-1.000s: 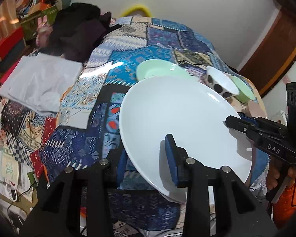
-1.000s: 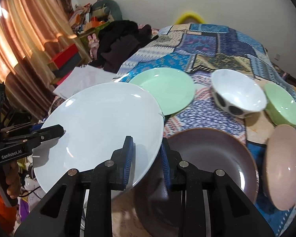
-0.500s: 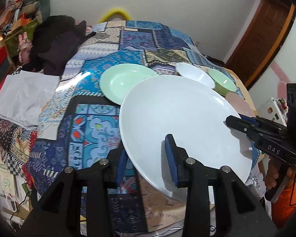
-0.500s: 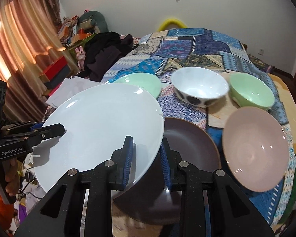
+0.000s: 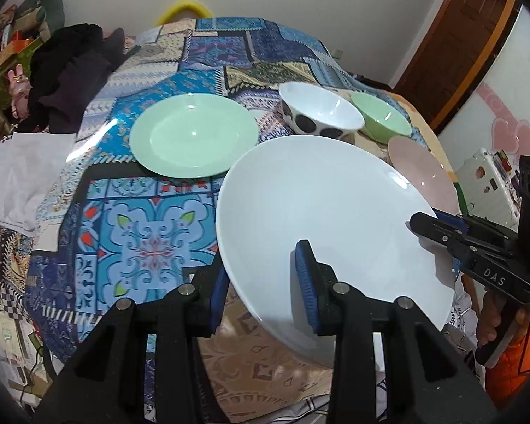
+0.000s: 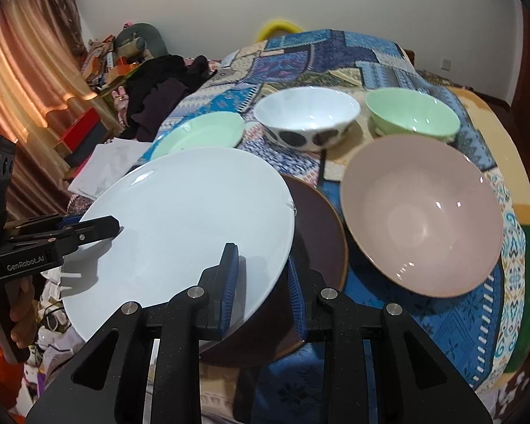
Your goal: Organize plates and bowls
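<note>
Slippage is our main worry: we hold the white plate (image 5: 328, 219) by thin bites on 2 opposite rims, and if either hand-held gripper tilts or eases, the smooth glazed edge could slide out and drop onto the brown plate (image 6: 318, 226) below it, chipping both.

Our left hand-held gripper (image 5: 265, 279) is clenched on the plate's near rim at the lower centre of the left wrist frame, 1 blue pad above the plate and 1 beneath. Our right hand-held gripper (image 6: 261, 282) clamps the other rim the same way, at the lower centre of the right wrist frame. The plate sits lifted and tilted between them, overlapping the brown plate.

A careless swing could also knock the pink bowl (image 6: 420, 215), just right of the brown plate. Farther up the frame on the patterned counter (image 5: 141, 233) rest the green plate (image 5: 194, 134), the spotted bowl (image 6: 307, 120) and the green bowl (image 6: 411, 115).
</note>
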